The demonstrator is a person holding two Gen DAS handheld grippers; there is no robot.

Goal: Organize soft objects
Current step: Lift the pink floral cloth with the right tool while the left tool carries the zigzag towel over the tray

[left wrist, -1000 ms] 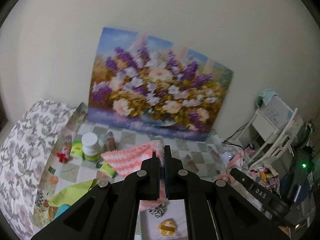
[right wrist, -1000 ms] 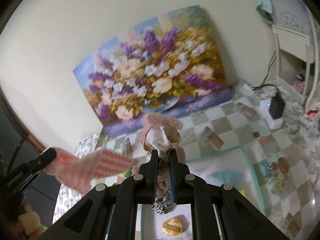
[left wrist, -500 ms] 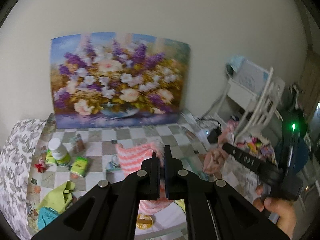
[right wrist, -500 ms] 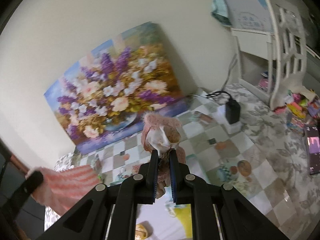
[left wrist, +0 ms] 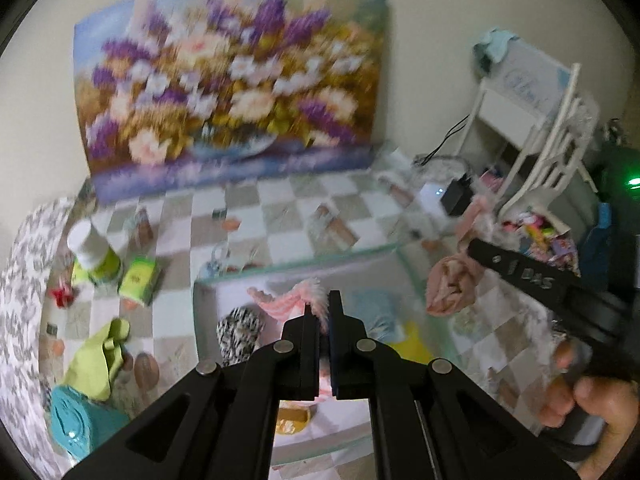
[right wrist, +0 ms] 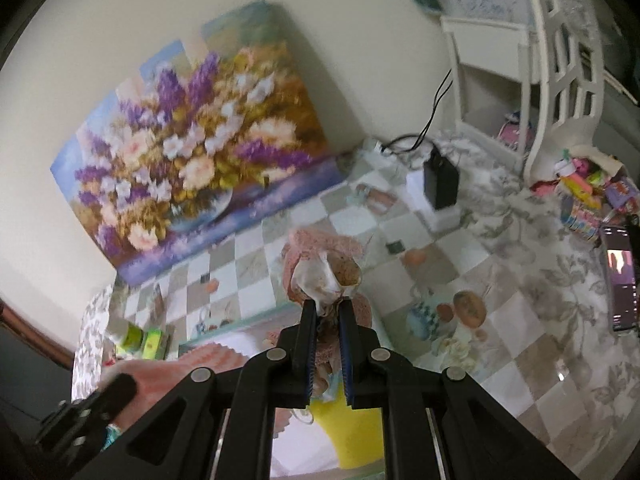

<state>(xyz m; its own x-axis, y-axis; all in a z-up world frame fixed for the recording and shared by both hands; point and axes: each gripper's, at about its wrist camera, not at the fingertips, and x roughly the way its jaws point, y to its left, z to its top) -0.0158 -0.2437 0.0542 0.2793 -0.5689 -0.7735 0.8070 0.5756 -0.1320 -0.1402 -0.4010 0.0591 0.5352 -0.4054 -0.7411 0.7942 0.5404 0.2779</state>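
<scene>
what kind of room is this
Likely a lived-in room at home, not a lab: a flower painting leans on the wall, a checked tablecloth covers the table, and a white shelf holds toys.

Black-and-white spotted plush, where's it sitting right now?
Left wrist view, left of centre: the spotted plush lies in the clear bin near its left wall, beside the pink cloth pinched in the left gripper.

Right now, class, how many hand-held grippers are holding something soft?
2. The left hand-held gripper clamps a pink striped cloth; the right hand-held gripper clamps a pink plush toy. No others show.
</scene>
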